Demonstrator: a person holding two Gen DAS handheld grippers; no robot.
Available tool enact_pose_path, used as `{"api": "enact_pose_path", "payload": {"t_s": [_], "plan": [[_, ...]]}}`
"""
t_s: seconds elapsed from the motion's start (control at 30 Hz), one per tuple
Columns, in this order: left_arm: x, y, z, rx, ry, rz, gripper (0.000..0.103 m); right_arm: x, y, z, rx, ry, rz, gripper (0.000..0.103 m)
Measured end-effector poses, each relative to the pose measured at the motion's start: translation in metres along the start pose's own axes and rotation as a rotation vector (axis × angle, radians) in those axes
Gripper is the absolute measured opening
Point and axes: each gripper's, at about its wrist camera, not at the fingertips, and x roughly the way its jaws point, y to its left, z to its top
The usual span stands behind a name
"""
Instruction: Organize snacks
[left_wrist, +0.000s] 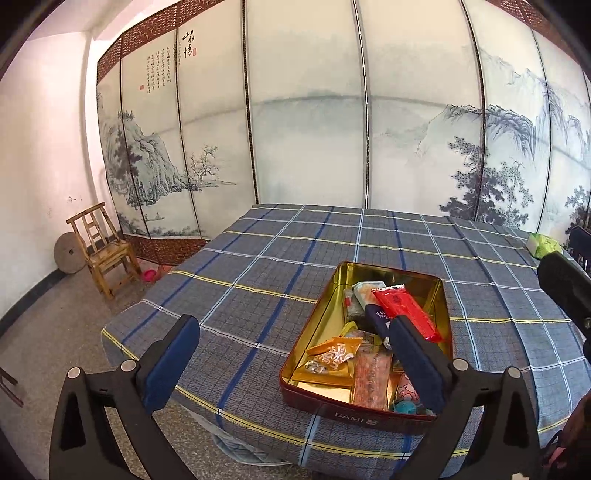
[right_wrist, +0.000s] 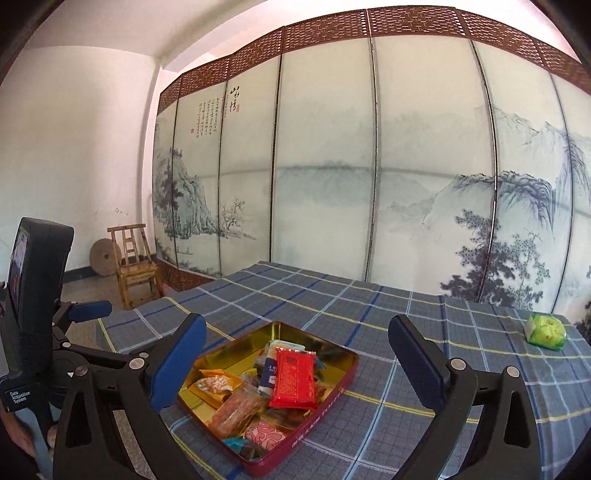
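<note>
A red tin with a gold inside (left_wrist: 325, 314) (right_wrist: 345, 373) sits on the plaid tablecloth and holds several snack packets. A red packet (left_wrist: 406, 310) (right_wrist: 294, 378) lies on top, with orange packets (left_wrist: 330, 360) (right_wrist: 214, 386) beside it. My left gripper (left_wrist: 291, 345) is open and empty, raised above the tin's near left side. My right gripper (right_wrist: 297, 345) is open and empty, raised over the tin. A green packet (left_wrist: 543, 245) (right_wrist: 546, 330) lies apart on the cloth at the far right.
The table (left_wrist: 258, 258) (right_wrist: 406, 306) is covered by a blue plaid cloth. A painted folding screen (left_wrist: 306, 110) stands behind it. A wooden chair (left_wrist: 103, 251) (right_wrist: 135, 266) and a round stone (left_wrist: 68, 253) stand by the left wall. The left gripper's body (right_wrist: 37, 295) shows at the right wrist view's left edge.
</note>
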Motion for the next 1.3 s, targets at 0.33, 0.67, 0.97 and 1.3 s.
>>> {"api": "enact_pose_path", "payload": {"t_s": [0.33, 0.67, 0.97, 1.3], "plan": [[-0.014, -0.008, 0.007, 0.007, -0.028, -0.013, 0.103, -0.017, -0.005, 0.002, -0.002, -0.017, -0.038, 0.103], [-0.022, -0.006, 0.011, -0.013, -0.054, -0.01, 0.103, -0.021, -0.005, 0.003, 0.009, -0.033, -0.039, 0.103], [-0.024, -0.007, 0.013, -0.001, -0.054, -0.016, 0.103, -0.022, -0.005, 0.003, 0.004, -0.031, -0.044, 0.103], [-0.021, -0.01, 0.012, 0.013, -0.036, -0.022, 0.103, -0.023, -0.005, 0.001, 0.012, -0.016, -0.049, 0.103]]}}
